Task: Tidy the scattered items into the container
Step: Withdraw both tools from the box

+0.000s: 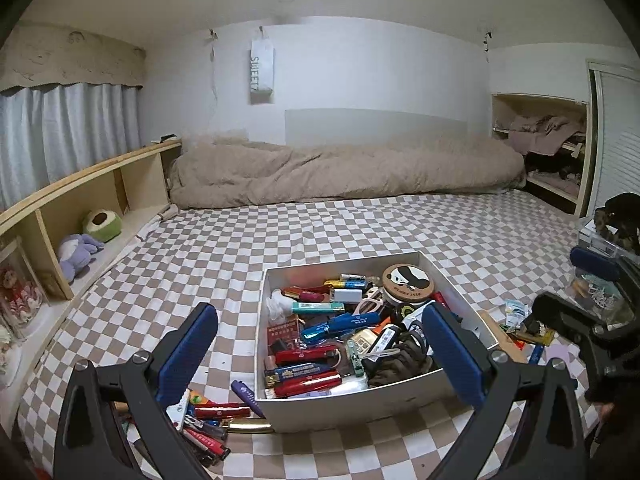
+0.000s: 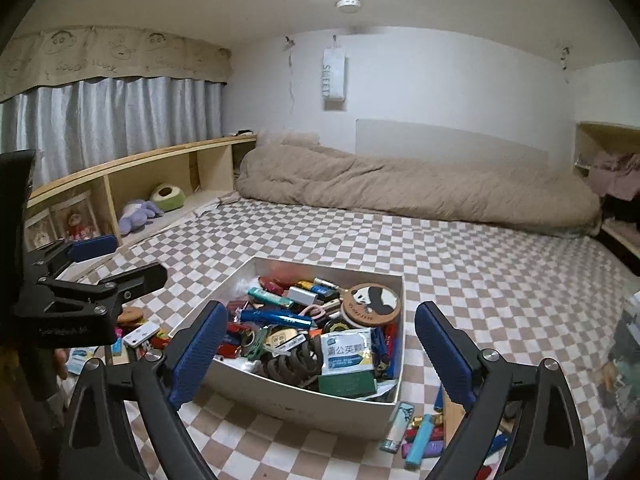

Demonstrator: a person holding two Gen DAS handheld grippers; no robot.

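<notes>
The white box [image 1: 360,396] is set on the checkered bed, already heaped with lighters and packets. Its long axis is seen running away from the cameras toward the quilt. Left tongs [image 1: 320,352] and right tongs [image 2: 320,354] are held apart, empty, over the box. The scattered lighters [image 2: 418,438], lying at the box's near right corner, are best gripped across their narrow sides, one at a time.

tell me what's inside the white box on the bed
The box is piled with lighters and small packets, a round panda tin, a blue tube, a green-and-white carton and a dark coil. Lower layers and the box floor are covered.
</notes>
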